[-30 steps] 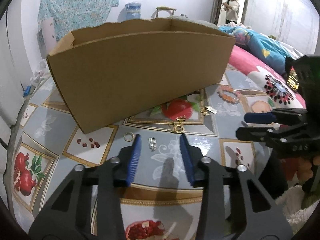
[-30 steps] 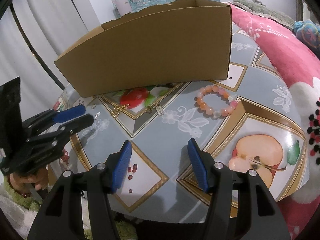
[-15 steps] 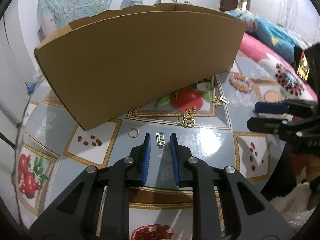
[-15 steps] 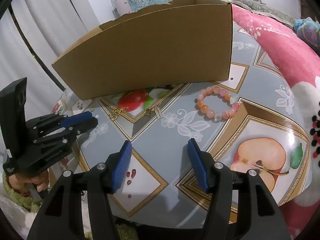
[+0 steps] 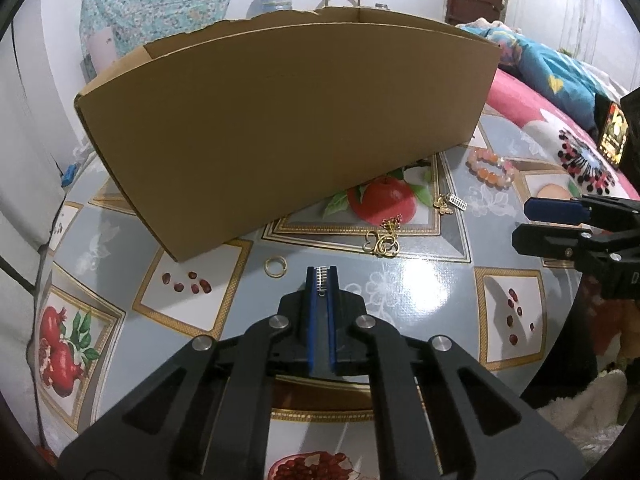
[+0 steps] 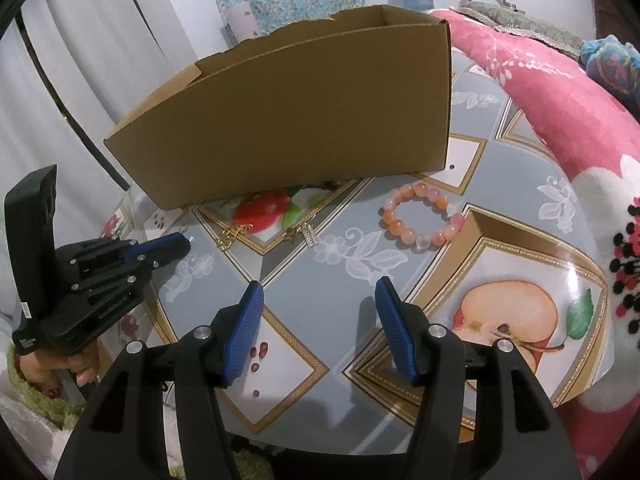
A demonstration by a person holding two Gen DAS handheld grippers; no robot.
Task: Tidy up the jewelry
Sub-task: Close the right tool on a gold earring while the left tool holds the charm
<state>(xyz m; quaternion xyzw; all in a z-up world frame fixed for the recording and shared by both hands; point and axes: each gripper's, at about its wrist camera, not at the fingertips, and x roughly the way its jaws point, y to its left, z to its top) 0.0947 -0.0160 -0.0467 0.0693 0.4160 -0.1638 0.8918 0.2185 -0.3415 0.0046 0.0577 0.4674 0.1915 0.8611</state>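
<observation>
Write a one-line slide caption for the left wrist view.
Left gripper shut on a small silver bar-shaped pendant, before a brown cardboard box.

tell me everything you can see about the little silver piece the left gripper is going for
The silver piece is a small, narrow, ladder-like strip with fine crossbars, metallic-looking, with a tiny loop at its near end. It stands lengthwise between the blue pads of the left gripper, whose jaws have just been closing and now pinch it at the tips. Its far end pokes just past the tips in the right wrist view. Whether it touches the patterned tablecloth cannot be told. The gold ring lies apart.
</observation>
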